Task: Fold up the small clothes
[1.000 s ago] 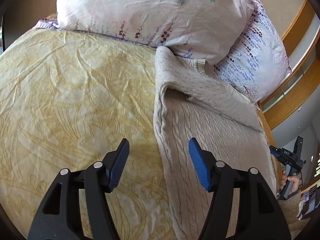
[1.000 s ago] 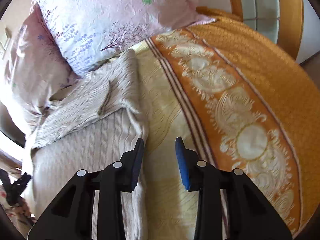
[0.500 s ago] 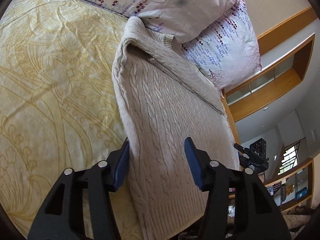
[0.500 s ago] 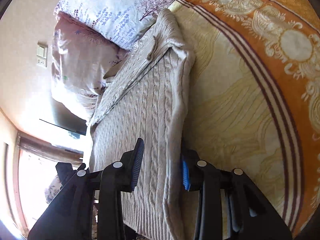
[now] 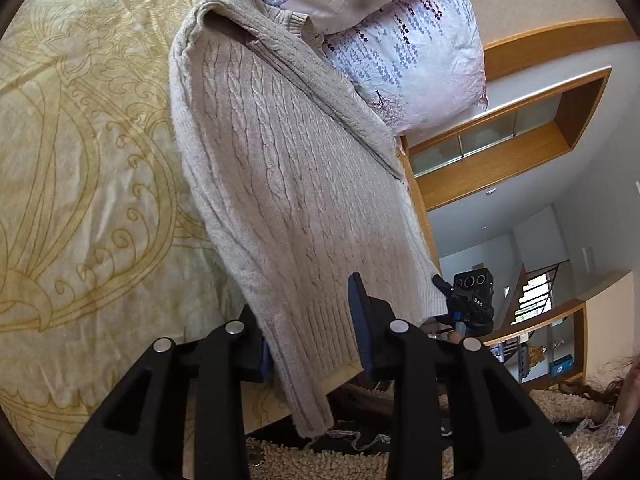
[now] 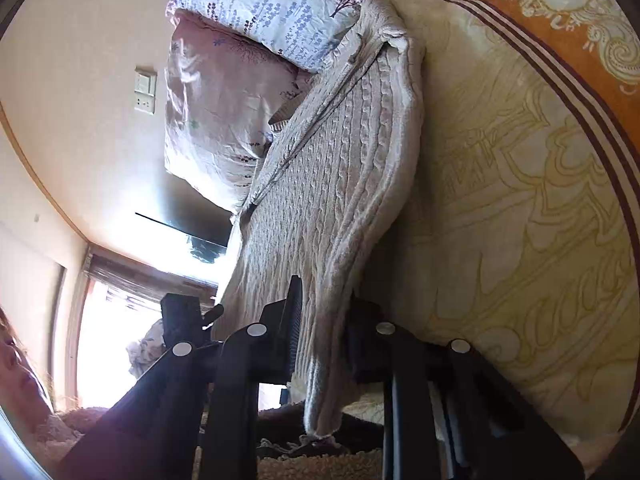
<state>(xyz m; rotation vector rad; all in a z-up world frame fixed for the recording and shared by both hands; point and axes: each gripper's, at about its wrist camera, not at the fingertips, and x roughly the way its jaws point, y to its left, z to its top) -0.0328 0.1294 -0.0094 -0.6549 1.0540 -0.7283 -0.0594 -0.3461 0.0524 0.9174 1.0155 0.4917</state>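
The bed (image 5: 80,168) fills most of both views, its pale yellow cover printed with gold scrollwork; only the right wrist view shows the cover's orange border (image 6: 592,20) with dark stripes and cream medallions. Two wrinkled floral pillows (image 5: 404,40) lean at the head of the bed. The beige cable-knit sweater (image 5: 288,184) lies lengthwise on the bed with its collar against the pillows, a sleeve folded slantwise across the chest, and its ribbed hem (image 5: 316,336) hanging over the bed's near edge above a shaggy rug (image 5: 320,464).

The left wrist view alone shows a wooden-framed wall recess (image 5: 516,140) and a stair railing; the right wrist view alone shows a wall switch plate (image 6: 145,90) and a bright window.

The left gripper (image 5: 308,344) is closing with one corner of the hem between its blue-padded jaws, which do not look pressed on it yet. The right gripper (image 6: 324,336) is closing around the other corner, the knit bunched tight between its jaws. Small white letters, seemingly "DAS", mark the right gripper's body in the left wrist view.
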